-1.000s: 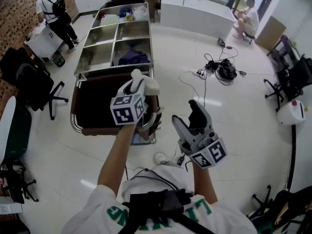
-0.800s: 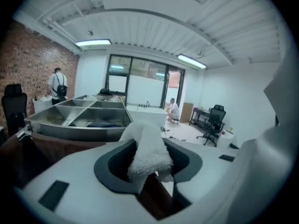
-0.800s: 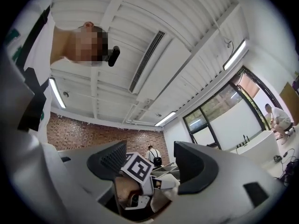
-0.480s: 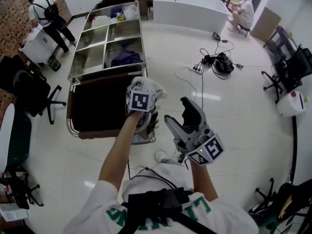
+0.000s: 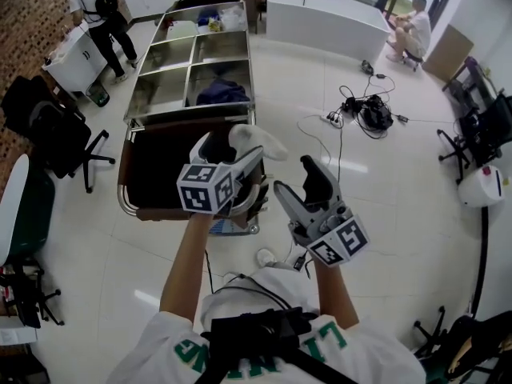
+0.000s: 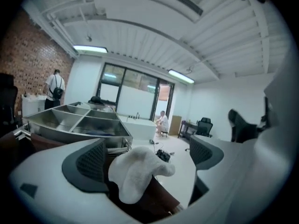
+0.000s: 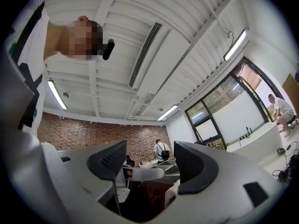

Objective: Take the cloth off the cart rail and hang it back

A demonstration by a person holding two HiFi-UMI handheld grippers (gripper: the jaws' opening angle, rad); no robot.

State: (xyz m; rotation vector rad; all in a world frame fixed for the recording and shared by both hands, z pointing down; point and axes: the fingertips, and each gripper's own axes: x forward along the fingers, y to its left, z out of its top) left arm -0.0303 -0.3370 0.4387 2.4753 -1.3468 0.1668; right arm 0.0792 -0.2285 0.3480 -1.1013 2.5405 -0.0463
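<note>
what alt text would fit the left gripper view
A white cloth drapes over the brown cart rail between the left gripper's fingers, which are opening and not pinching it. Steel cart bins stand behind.

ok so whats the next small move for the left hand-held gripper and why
Probably back the left hand-held gripper straight away from the cloth. Its jaws are opening and the pads stand clear of the white cloth between them. The cloth seems to drape over the cart rail, so it looks hung, and a straight retreat should avoid dragging it off.
</note>
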